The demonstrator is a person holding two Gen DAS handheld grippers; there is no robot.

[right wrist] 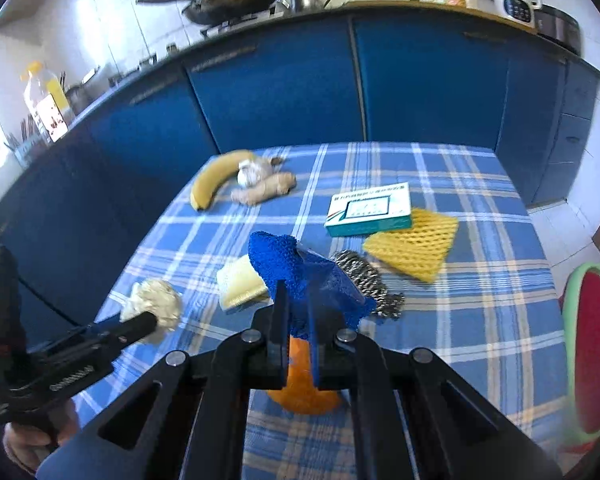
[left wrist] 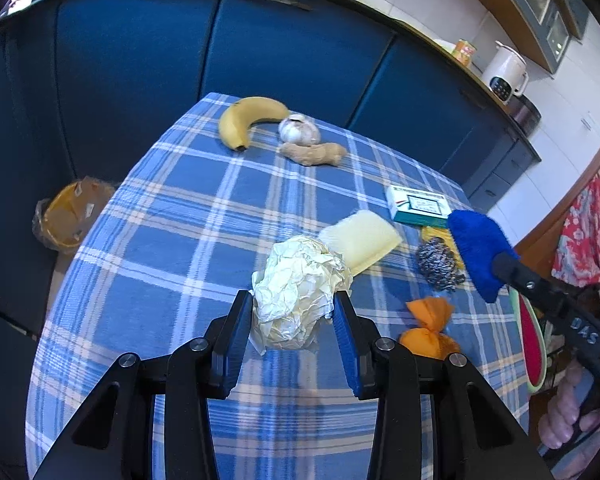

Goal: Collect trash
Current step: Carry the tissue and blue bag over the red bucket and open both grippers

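**Both grippers hold trash above the plaid table**

The left gripper (left wrist: 293,322) has its jaws partly open, pressed on either side of a crumpled paper ball (left wrist: 300,288). The right gripper (right wrist: 298,312) has its jaws nearly closed on a blue cloth (right wrist: 296,276), raised over an orange wrapper (right wrist: 300,388). On the table (left wrist: 172,240), a banana (left wrist: 248,120), garlic (left wrist: 298,130) and ginger (left wrist: 314,154) lie far; a box (right wrist: 370,210), yellow net (right wrist: 416,242), steel scrubber (right wrist: 366,280) and sponge (right wrist: 240,284) lie mid-table. A bin (left wrist: 66,218) stands on the floor, left.

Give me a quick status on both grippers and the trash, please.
Left gripper shut on crumpled paper ball. Right gripper shut on blue mesh piece. Orange wrapper on table, nothing blocking.
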